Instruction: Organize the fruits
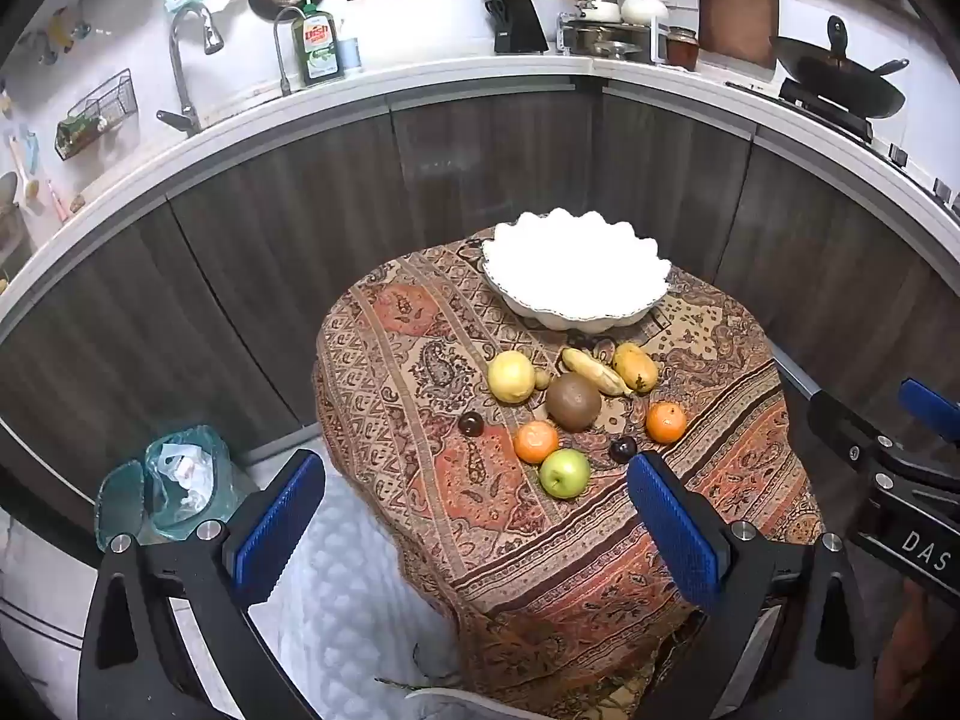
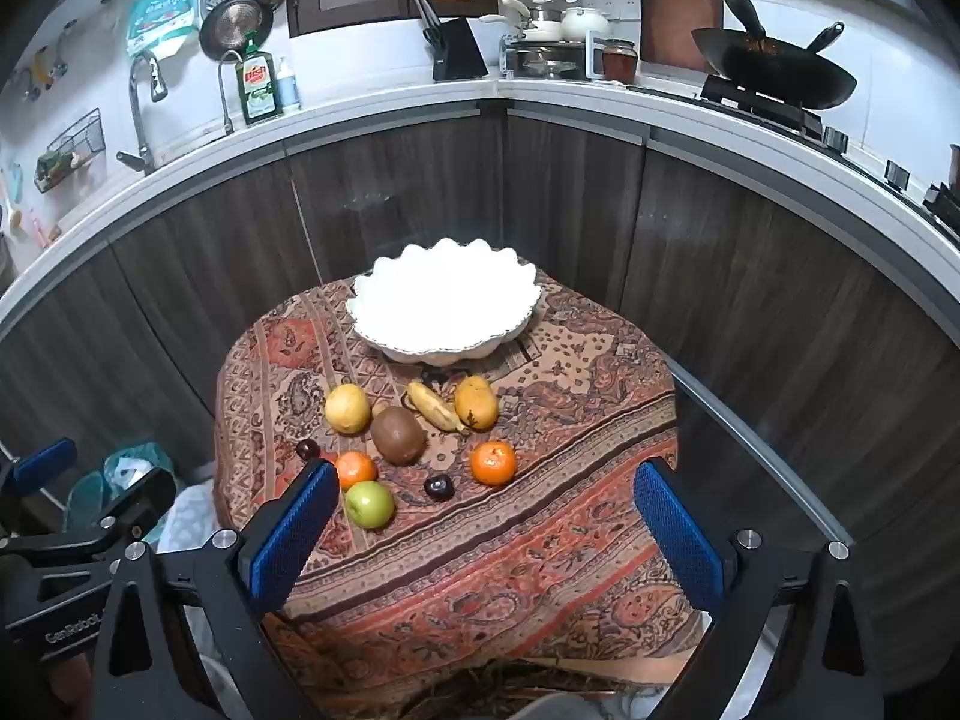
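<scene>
A white scalloped bowl (image 1: pixel 575 271) (image 2: pixel 445 312) stands at the far side of a small table draped in a paisley cloth (image 1: pixel 420 480) (image 2: pixel 540 552). In front of it lie a green apple (image 1: pixel 564 473) (image 2: pixel 369 504), two oranges (image 1: pixel 666 422) (image 2: pixel 493 462), a brown round fruit (image 1: pixel 573 402) (image 2: pixel 398 435), a yellow round fruit (image 1: pixel 510 376) (image 2: pixel 347 408), a banana (image 1: pixel 595 371) (image 2: pixel 437 407), a mango (image 1: pixel 635 366) (image 2: pixel 476 402) and two dark plums (image 1: pixel 471 423) (image 2: pixel 438 487). My left gripper (image 1: pixel 474 525) and right gripper (image 2: pixel 486 534) hover open above the table's near side, both holding nothing.
Dark cabinet fronts and a white counter (image 1: pixel 372 81) curve behind the table, carrying a tap (image 1: pixel 186 60), a soap bottle (image 1: pixel 317 45), a knife block (image 1: pixel 519 24) and a wok (image 1: pixel 840 81). A bin with a green bag (image 1: pixel 174 480) stands left of the table.
</scene>
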The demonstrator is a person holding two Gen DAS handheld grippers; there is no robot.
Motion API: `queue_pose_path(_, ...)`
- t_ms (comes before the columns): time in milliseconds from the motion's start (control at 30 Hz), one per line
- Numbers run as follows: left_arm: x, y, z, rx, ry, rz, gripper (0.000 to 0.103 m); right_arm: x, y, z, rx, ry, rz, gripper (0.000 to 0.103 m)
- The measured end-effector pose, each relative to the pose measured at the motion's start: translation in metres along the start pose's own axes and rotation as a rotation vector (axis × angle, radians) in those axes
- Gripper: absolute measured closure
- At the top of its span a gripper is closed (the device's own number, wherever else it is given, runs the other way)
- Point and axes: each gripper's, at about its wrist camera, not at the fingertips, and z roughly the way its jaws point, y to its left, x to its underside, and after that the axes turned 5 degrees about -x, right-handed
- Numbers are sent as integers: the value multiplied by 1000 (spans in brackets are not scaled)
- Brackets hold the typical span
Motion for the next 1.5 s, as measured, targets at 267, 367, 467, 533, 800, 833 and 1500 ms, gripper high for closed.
queue_pose_path(267,-2,2,-2,17,2,-9,0,0,-1,1,-3,4,2,3)
queue_pose_path(367,-5,-1,-2,10,4,-3,0,0,-4,0,-3,6,8,3)
queue_pose_path(467,-2,0,1,12,8,-1,0,1,-4,-1,2,6,2,3)
queue_pose_path(533,-1,0,2,11,10,-3,0,1,-2,4,2,7,1,3)
queue_pose_path(800,0,1,3,12,8,-2,0,1,-2,3,-2,12,9,3)
queue_pose_path(833,-1,1,3,11,9,-2,0,1,-2,3,-2,12,10,3)
queue_pose_path(1500,0,-1,0,9,4,-3,0,2,-4,6,-6,16,12,3)
